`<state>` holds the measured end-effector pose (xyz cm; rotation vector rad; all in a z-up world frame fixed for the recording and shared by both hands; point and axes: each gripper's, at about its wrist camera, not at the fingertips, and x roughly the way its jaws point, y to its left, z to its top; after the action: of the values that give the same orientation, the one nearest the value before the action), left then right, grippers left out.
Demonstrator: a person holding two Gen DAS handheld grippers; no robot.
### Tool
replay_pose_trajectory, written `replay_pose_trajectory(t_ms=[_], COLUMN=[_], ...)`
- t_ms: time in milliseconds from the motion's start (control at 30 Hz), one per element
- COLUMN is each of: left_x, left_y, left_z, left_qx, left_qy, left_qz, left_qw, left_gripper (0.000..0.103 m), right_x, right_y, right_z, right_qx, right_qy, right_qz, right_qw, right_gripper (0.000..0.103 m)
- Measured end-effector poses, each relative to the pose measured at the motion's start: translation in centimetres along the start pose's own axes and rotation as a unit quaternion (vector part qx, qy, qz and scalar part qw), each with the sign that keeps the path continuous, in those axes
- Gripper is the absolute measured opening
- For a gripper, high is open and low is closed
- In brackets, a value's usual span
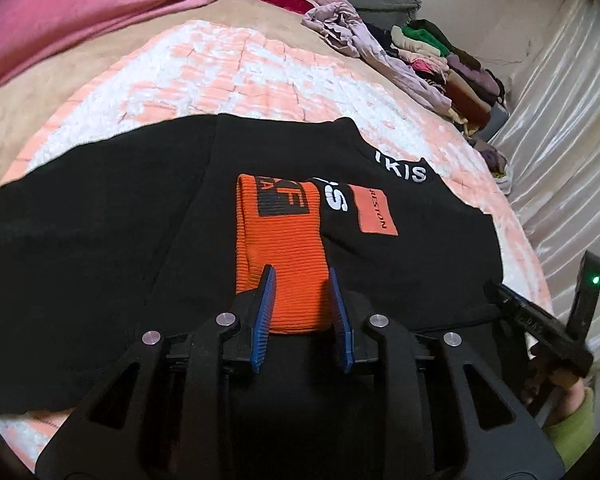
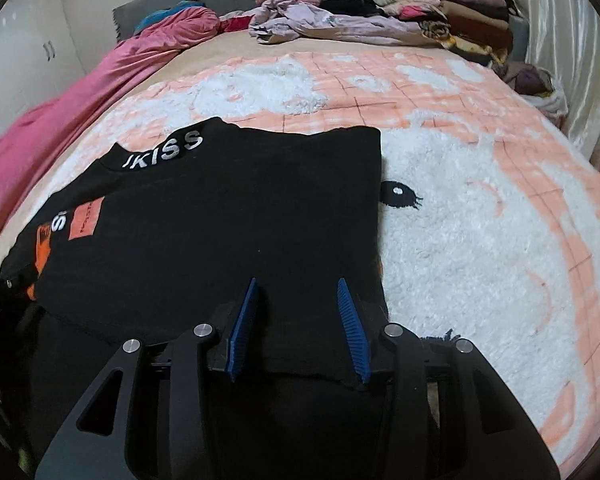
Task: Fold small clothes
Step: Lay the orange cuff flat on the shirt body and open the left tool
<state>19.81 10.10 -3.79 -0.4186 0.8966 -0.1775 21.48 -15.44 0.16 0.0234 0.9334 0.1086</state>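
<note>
A black top (image 1: 100, 240) with white collar lettering and an orange patch lies flat on the bed. Its orange ribbed cuff (image 1: 278, 240) is folded over the chest. My left gripper (image 1: 302, 276) is open, its blue fingers either side of the cuff's near end. In the right wrist view the black top (image 2: 220, 220) fills the left half. My right gripper (image 2: 296, 286) is open above the top's near hem, close to its right edge. The right gripper also shows at the right edge of the left wrist view (image 1: 540, 320).
The top lies on a peach and white fluffy blanket (image 2: 480, 220). A pink cloth (image 1: 80, 12) lies along the left. A heap of loose and folded clothes (image 2: 400, 20) sits at the far end. A shiny white curtain (image 1: 560, 120) runs along the right.
</note>
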Motion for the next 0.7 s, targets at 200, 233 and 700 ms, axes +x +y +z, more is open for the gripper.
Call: replay_pose_trajectory(t_ms=[200,233,700], left_x=[-0.3,-0.5,-2.5], left_y=[-0.3,-0.4,-1.4], left_z=[0.0,0.0,0.4], left_qx=[0.004,0.006,0.04], left_qy=[-0.003,-0.007,-0.05], left_qz=[0.002,0.006,0.043], left_qw=[1.0,0.9999,0.997], left_gripper=[0.02,0.021,0.054], right_x=[-0.2,-0.4,-2.7], right_y=[0.4,0.5,0.8], right_z=[-0.3,-0.3,-0.9], right_qx=[-0.008,-0.009,-0.027], right_qy=[-0.005,-0.006,-0.031], right_qz=[-0.004,-0.002,-0.012], right_qw=[1.0,1.0,0.999], right_gripper=[0.045,0.046,0.072])
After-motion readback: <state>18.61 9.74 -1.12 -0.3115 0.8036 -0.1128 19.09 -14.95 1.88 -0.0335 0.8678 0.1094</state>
